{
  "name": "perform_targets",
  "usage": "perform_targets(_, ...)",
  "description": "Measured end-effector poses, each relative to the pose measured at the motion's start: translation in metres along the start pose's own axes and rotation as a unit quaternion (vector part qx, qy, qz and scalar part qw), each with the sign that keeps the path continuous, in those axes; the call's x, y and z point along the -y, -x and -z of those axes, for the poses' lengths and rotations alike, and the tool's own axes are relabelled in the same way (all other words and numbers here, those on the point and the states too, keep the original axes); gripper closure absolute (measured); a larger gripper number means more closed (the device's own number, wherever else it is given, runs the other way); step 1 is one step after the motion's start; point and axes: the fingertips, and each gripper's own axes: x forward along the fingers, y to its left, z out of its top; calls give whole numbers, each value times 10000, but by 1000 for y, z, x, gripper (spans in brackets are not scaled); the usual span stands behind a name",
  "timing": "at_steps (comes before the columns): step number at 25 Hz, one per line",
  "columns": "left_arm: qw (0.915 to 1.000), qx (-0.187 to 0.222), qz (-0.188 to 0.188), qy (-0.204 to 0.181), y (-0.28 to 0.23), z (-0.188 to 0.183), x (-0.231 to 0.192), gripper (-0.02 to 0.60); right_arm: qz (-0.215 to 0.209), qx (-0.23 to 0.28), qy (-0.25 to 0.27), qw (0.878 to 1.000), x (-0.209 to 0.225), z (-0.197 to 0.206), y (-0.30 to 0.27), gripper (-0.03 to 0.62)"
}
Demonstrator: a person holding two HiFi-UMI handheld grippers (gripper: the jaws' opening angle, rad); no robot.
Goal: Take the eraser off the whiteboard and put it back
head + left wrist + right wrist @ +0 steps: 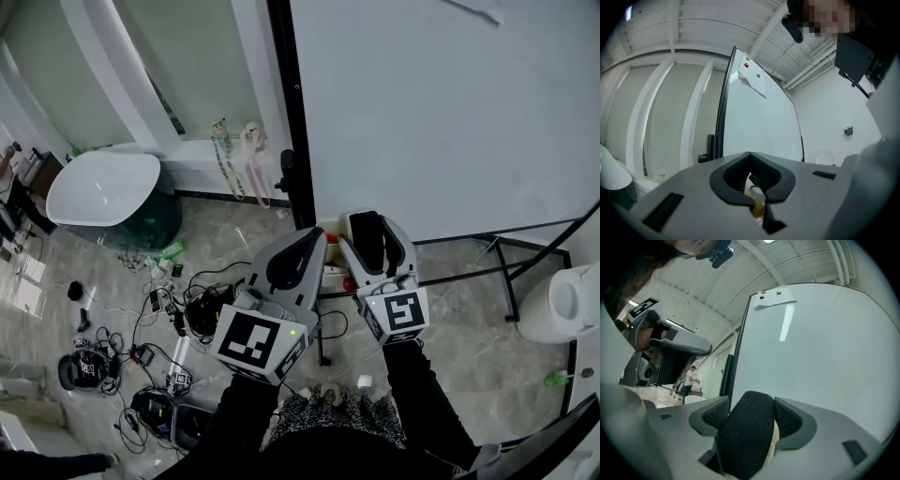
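Eraser (745, 437), black felt, clamped in right tongs (751, 414), near whiteboard (820, 348) but apart from it; left tongs (750, 155) closed on nothing; likely risk: felt compresses, eraser slips, or meets whiteboard tilted and drops.

Head view looks steeply down; both gripper views share the whiteboard (820, 357).

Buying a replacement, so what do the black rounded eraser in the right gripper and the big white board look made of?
Black rounded eraser: looks like matte felt or woven fabric, from its fine nubbly texture, over a cream, possibly foam, core.
Big white board: smooth glossy coated surface, shown by the reflected light streak.
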Motion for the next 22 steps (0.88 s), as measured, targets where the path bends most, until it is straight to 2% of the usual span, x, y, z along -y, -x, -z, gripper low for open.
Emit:
perform_targets(6, 10000, 45, 18, 12, 1, -3, 2, 575, -150, 206, -24, 9997, -3, -23, 1, 306)
perform_targets(11, 10000, 67, 32, -5, -2, -5, 11, 575, -370, 3, 111, 9993, -9, -13, -1, 306)
perform_targets(22, 9999, 84, 48, -44, 3, -9, 12, 575, -195, -88, 151, 9997, -5, -8, 7, 306)
